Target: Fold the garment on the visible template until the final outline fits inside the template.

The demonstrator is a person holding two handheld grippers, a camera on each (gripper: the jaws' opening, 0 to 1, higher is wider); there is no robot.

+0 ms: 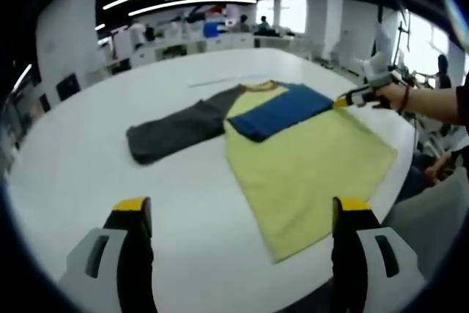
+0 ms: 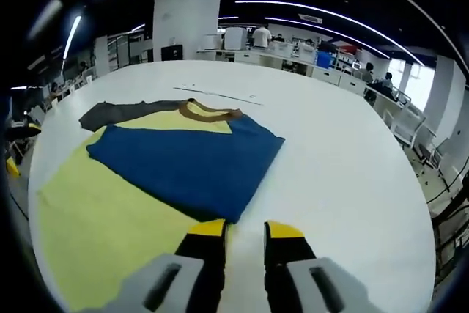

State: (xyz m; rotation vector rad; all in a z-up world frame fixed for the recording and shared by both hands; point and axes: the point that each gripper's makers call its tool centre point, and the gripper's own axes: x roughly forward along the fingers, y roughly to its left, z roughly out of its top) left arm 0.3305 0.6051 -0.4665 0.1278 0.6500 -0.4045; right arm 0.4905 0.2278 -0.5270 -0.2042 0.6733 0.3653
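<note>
Left gripper [image 1: 242, 214]: its yellow-tipped jaws stand wide apart at the near edge of the table, with nothing between them; bare table top shows in the gap.

Right gripper [image 2: 245, 229]: in the right gripper view its jaws stand a little apart, tips just at the near corner of the blue sleeve; whether they pinch the cloth cannot be told. In the left gripper view it [image 1: 344, 99] shows at the far right edge of the garment, held by a hand [image 1: 396, 95], its tip at the blue sleeve's corner.

Garment [image 1: 304, 159]: a yellow shirt lies flat on the table, its hem toward the table's near right edge and its brown collar [image 2: 209, 111] toward the far side.

Blue sleeve [image 2: 187, 163]: folded in over the yellow chest, lying flat across it below the collar.

Grey sleeve [image 1: 176, 131]: spread out straight from the shoulder toward the table's left side, resting on the bare top.

Table [image 1: 110, 174]: white and large, with rounded edges; a thin pale strip [image 2: 216, 94] lies on it beyond the collar.

Background: desks, white pillars and several people stand well beyond the table's far edge, under long ceiling lights.
</note>
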